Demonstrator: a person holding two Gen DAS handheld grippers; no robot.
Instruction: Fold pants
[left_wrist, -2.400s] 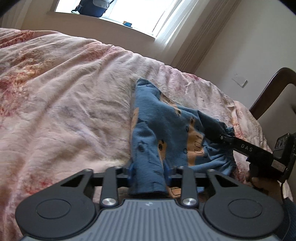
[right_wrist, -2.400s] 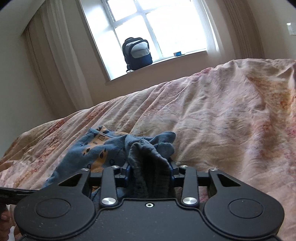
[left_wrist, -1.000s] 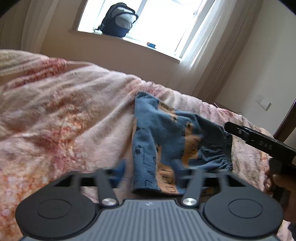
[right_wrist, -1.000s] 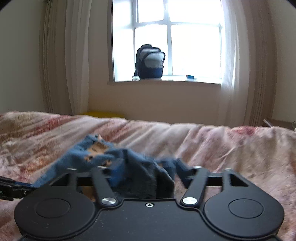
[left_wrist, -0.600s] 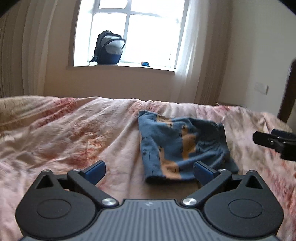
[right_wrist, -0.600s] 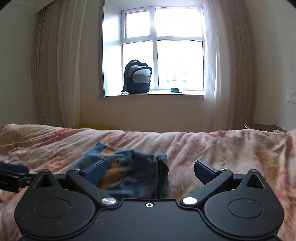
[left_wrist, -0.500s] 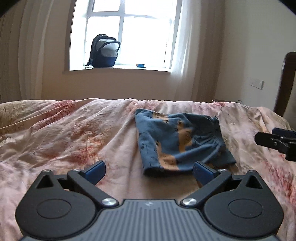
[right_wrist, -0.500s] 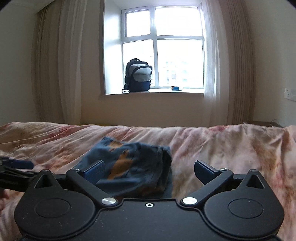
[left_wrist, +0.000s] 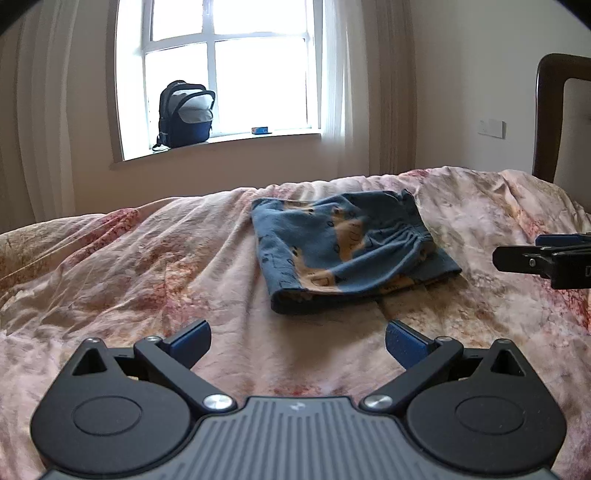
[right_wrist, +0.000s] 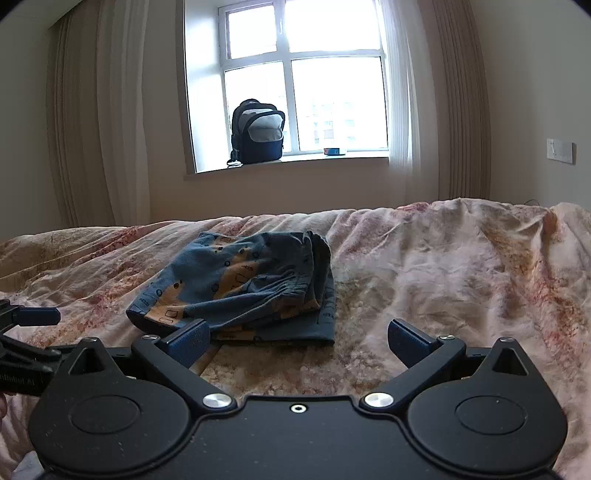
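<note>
We see the pants (left_wrist: 347, 243) lying folded in a compact stack on the bed (left_wrist: 147, 266), touching no tool. The left tongs (left_wrist: 297, 339) stand spread wide with nothing between them, having just been opening. The right tongs (right_wrist: 297, 339) are likewise spread, just opened, just short of the stack's near edge.

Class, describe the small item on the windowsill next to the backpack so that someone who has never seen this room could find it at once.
Find the window behind the bed and follow its sill. Right of the dark backpack lies a small flat box, low and blue, much smaller than the upright bag.
</note>
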